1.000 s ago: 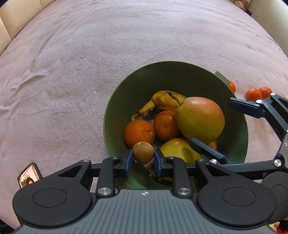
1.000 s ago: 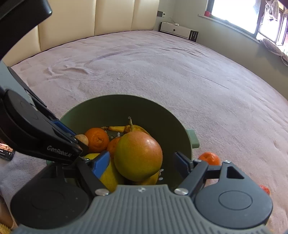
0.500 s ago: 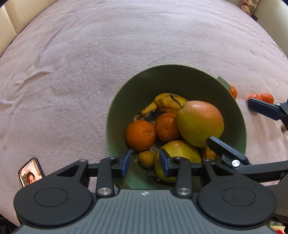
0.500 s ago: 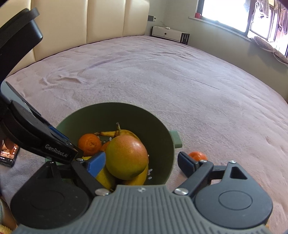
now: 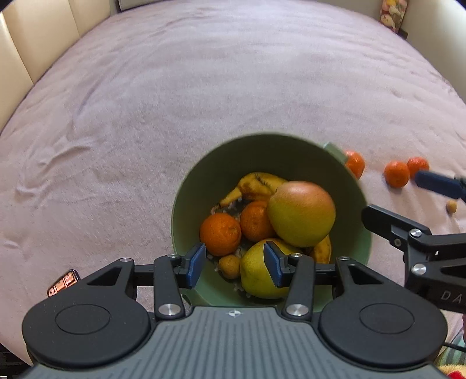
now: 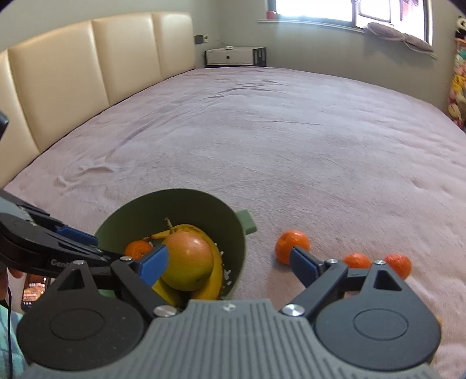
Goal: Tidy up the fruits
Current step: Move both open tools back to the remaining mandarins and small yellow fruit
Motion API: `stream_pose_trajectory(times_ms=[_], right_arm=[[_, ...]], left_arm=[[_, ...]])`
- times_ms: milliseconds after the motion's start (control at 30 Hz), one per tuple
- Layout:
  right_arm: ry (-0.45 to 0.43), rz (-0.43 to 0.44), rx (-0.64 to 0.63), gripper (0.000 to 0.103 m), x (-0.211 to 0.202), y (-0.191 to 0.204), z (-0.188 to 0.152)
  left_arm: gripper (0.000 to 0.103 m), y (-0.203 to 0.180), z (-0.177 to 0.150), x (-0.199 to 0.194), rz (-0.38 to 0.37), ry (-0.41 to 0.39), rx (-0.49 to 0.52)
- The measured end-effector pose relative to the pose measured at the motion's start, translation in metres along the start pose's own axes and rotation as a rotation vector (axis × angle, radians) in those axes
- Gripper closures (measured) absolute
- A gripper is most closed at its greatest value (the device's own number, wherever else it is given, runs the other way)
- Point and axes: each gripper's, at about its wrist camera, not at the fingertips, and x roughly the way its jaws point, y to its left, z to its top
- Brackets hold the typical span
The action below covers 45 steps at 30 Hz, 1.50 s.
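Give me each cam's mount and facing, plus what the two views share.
Left wrist: rides the left tongs, looks steeply down into the green bowl; its blue pads show, opening, nothing gripped; right tongs at its right edge.
Right wrist: rides the right tongs, angled shallower across the bed toward headboard and window; open.
Shared: bowl, big pear, three loose mandarins.

Your left gripper (image 5: pixel 234 263): was clamped on small brown fruit (image 5: pixel 230 266), jaws now opening, fruit dropped into green bowl (image 5: pixel 365 233) btwn orange and yellow pear. Your right gripper (image 6: pixel 227 266): pulled off big pear (image 6: pixel 188 261), shifted right twd loose mandarins (image 6: pixel 292 246), spread wider.
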Motion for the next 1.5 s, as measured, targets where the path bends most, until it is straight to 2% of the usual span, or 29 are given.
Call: stream_pose_trajectory(times_ms=[100,233,333,433,667,933,1200,1333,1500], right_arm=[[0.007,-0.025,0.041,0.016,-0.007,-0.01,-0.001],[0.035,-0.069,0.084,0.016,-0.014,-0.023,-0.005],[0.06,-0.11,0.117,0.016,-0.019,-0.035,-0.012],[0.083,-0.15,0.162,0.016,-0.022,-0.051,-0.019],[0.112,-0.232,0.233,0.017,-0.03,-0.086,-0.039],[0.12,-0.289,0.251,0.032,-0.029,-0.113,-0.055],[0.122,-0.363,0.304,0.046,-0.031,-0.149,-0.075],[0.115,-0.403,0.393,0.049,-0.035,-0.175,-0.088],[0.092,-0.445,0.415,0.054,-0.033,-0.193,-0.095]], left_arm=[[0.048,-0.005,0.002,-0.014,-0.034,-0.075,-0.015],[0.045,-0.017,0.003,-0.031,-0.141,-0.172,-0.027],[0.044,-0.035,0.001,-0.036,-0.206,-0.208,-0.014],[0.044,-0.057,-0.003,-0.035,-0.232,-0.237,0.023],[0.044,-0.103,-0.012,-0.026,-0.235,-0.279,0.11],[0.044,-0.128,-0.017,-0.008,-0.295,-0.29,0.172],[0.044,-0.14,-0.012,0.009,-0.328,-0.292,0.158],[0.044,-0.151,-0.01,0.017,-0.351,-0.295,0.164],[0.044,-0.168,-0.005,0.032,-0.378,-0.303,0.157]])
